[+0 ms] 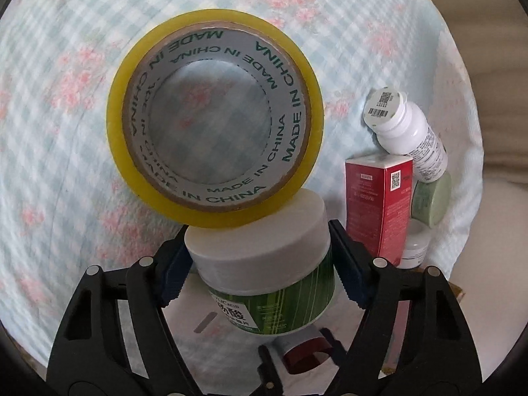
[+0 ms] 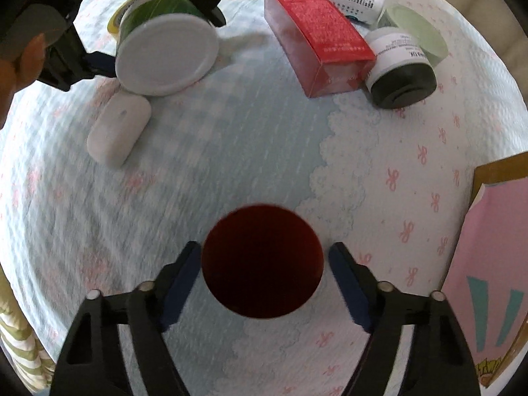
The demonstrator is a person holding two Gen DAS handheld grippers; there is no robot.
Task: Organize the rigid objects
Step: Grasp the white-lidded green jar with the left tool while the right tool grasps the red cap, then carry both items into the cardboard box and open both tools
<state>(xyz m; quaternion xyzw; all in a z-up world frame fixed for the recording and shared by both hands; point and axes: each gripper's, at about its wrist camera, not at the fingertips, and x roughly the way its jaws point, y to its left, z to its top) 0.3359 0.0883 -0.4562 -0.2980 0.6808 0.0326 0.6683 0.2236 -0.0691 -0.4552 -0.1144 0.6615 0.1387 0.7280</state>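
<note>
Left wrist view: the left gripper (image 1: 260,264) reaches forward and down over the checked, flower-printed cloth (image 1: 66,115), its two black fingers with blue ribbed pads (image 1: 173,272) clenched on the sides of a round jar (image 1: 264,264). The jar has a smooth white lid and a glossy green striped label; it is tilted, its axis leaning away from the camera, lid end farthest. The lid's far edge touches a tape roll (image 1: 216,122), a yellow ring with a grey printed cardboard core, whose open hole faces the camera. To the right lies a cluster: a glossy red box (image 1: 376,204) standing on end, a white plastic bottle (image 1: 406,128) leaning across its top, cap toward the camera, a pale green lid (image 1: 432,198) and a small white pot (image 1: 415,241) just beside the box.

Right wrist view: the right gripper (image 2: 264,274) points down at the cloth, its pads on either side of a dark red round lid or cup (image 2: 262,260); the left pad looks to be touching it, a narrow gap shows at the right pad, so I cannot tell whether it is gripped. Far left, the left gripper holds the jar on its side, white end facing this camera, the tape behind it. A smooth white rounded case (image 2: 118,130) lies just below the jar. A pink book (image 2: 495,264) sits at the right edge.
</note>
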